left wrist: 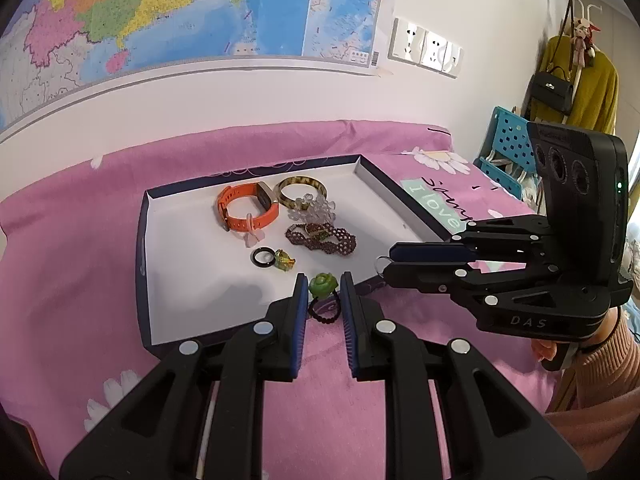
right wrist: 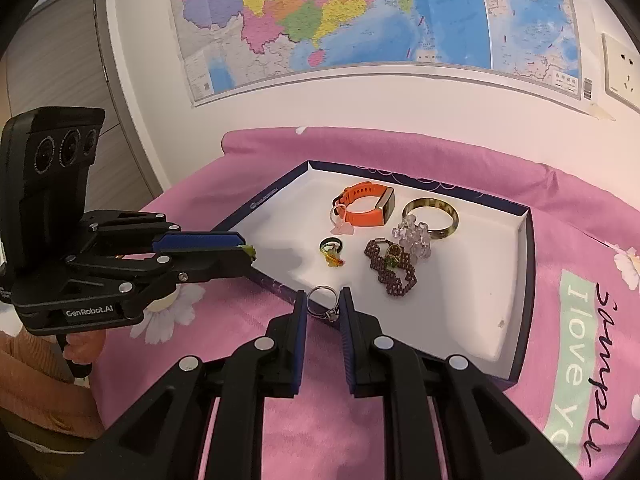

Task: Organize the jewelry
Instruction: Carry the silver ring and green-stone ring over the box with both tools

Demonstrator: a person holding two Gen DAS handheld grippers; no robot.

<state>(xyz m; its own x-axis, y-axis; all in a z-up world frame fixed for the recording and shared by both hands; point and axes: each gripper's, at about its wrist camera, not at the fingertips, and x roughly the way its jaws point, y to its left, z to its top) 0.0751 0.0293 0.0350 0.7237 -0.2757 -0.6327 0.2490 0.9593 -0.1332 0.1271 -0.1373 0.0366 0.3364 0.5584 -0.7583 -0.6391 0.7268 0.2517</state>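
Two views cover the moment. From the left wrist camera, the left claw [left wrist: 324, 292] sits at lower centre of the frame, its blue-padded fingers closed on a ring with a green flower stone and a dark beaded band [left wrist: 323, 294]. It hovers over the near edge of a shallow white box tray [left wrist: 192, 312] with navy walls, which lies on a pink flowered bedspread [left wrist: 72, 280]. Inside the tray are an orange watch [left wrist: 246, 210], a tortoiseshell bangle [left wrist: 300, 191], a clear bead cluster [left wrist: 314, 206], a dark red beaded bracelet [left wrist: 320, 238], a black ring [left wrist: 263, 258] and, just beside it, a yellow-green ring [left wrist: 285, 261]. At right of the frame the right claw [left wrist: 384, 262] points left with a silver ring [left wrist: 380, 265] pinched at its tip, over the tray's near right corner.

From the right wrist camera, the right claw [right wrist: 323, 304] at lower centre grips the silver ring [right wrist: 322, 302] over the tray's near wall [right wrist: 272, 286]. The left claw [right wrist: 246, 250] reaches in from the left of the frame, closed, the green stone [right wrist: 250, 251] showing at its tip. The watch [right wrist: 366, 206], bangle [right wrist: 432, 216] and beaded bracelet [right wrist: 394, 268] lie in the tray. A map [right wrist: 340, 20] hangs on the wall behind.
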